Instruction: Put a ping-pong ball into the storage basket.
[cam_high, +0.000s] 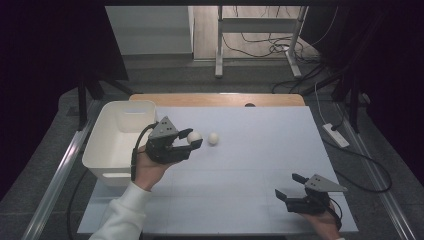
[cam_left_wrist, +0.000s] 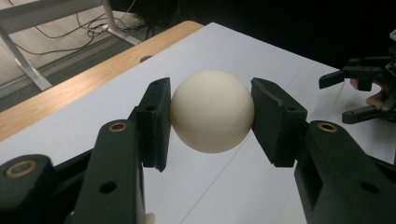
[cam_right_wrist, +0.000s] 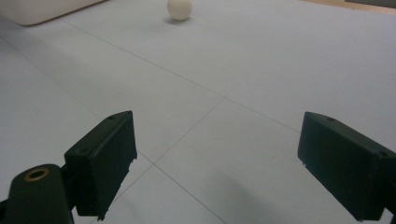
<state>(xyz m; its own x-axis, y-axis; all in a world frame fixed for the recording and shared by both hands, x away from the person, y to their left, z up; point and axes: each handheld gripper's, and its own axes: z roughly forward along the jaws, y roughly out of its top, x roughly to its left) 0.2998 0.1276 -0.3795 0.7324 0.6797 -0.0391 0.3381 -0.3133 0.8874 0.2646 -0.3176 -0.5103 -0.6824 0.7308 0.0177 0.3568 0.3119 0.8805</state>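
— Two balls on the counter (cam_high: 240, 175)?
— One lay there (cam_high: 214, 138); the left gripper's (cam_high: 191, 140) fingers (cam_left_wrist: 156, 121) clamped the other ball (cam_left_wrist: 212, 111) just left, beside the white bin (cam_high: 112, 145). The right gripper (cam_high: 292, 186) sat spread wide, near right.

We find the left hand-held gripper (cam_high: 196, 139) above the table (cam_high: 250, 165), just right of the white bin (cam_high: 102, 150), its jaws closed on a cream ball (cam_high: 194, 136). A second cream ball (cam_high: 214, 138) lies on the table just beside the held one, apart from it. The right hand-held gripper (cam_high: 290, 187) sits low at the table's near right corner, jaws spread with nothing between them, well apart from both balls.
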